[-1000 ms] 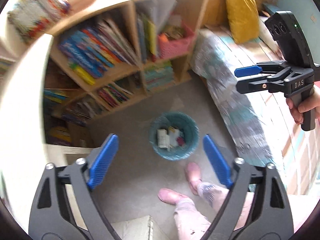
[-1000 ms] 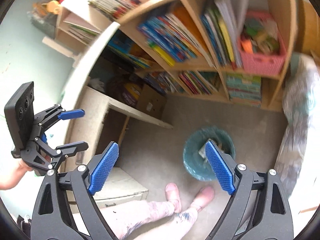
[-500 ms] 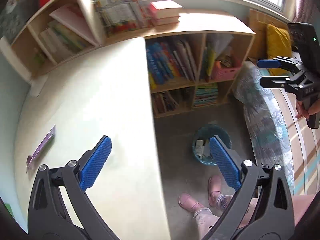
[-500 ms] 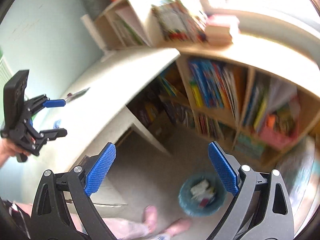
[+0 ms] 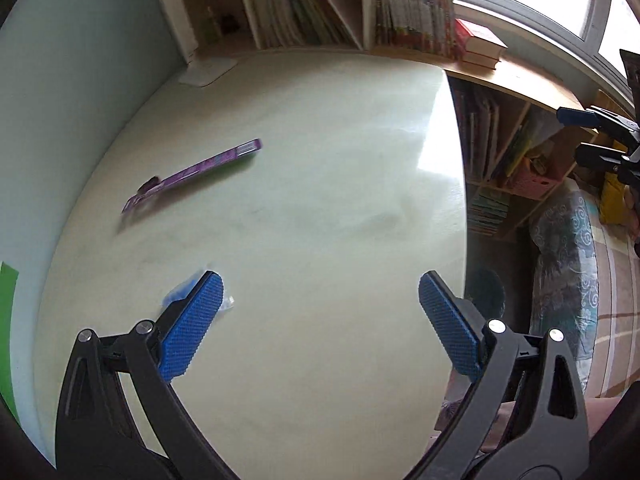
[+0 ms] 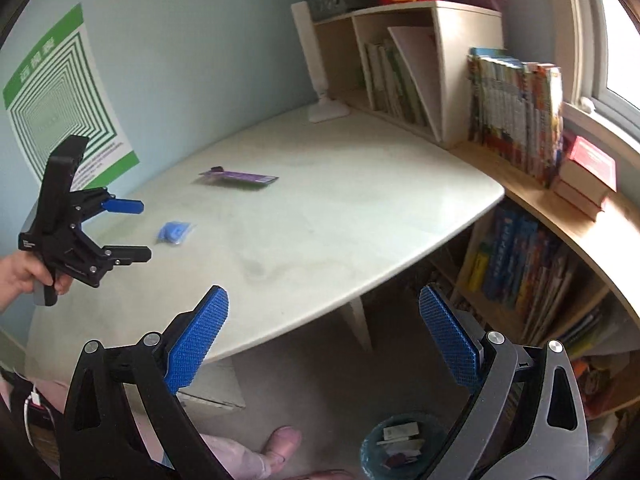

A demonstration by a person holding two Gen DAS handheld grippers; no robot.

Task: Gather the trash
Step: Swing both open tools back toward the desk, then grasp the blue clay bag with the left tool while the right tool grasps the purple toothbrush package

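Observation:
A purple wrapper [image 5: 192, 174] lies on the white desk [image 5: 320, 208], also in the right wrist view [image 6: 238, 177]. A small blue plastic wrapper [image 6: 174, 233] lies nearer the front; in the left wrist view [image 5: 182, 292] it is partly behind my left finger. My left gripper [image 5: 318, 322] is open and empty above the desk, also seen from the right wrist [image 6: 132, 230]. My right gripper [image 6: 324, 340] is open and empty over the desk's edge; it shows at the far right of the left wrist view [image 5: 576, 136]. A teal bin [image 6: 400, 448] with trash stands on the floor.
A bookshelf [image 6: 520, 264] with books runs under the window. A small shelf unit [image 6: 400, 64] and a white lamp base [image 6: 328, 110] stand at the desk's back. A patterned mattress [image 5: 568, 280] lies right. The person's feet [image 6: 280, 444] are near the bin.
Both grippers have swung up from the bin on the floor to face the desk top. The two wrappers have come into view. Both stay open.

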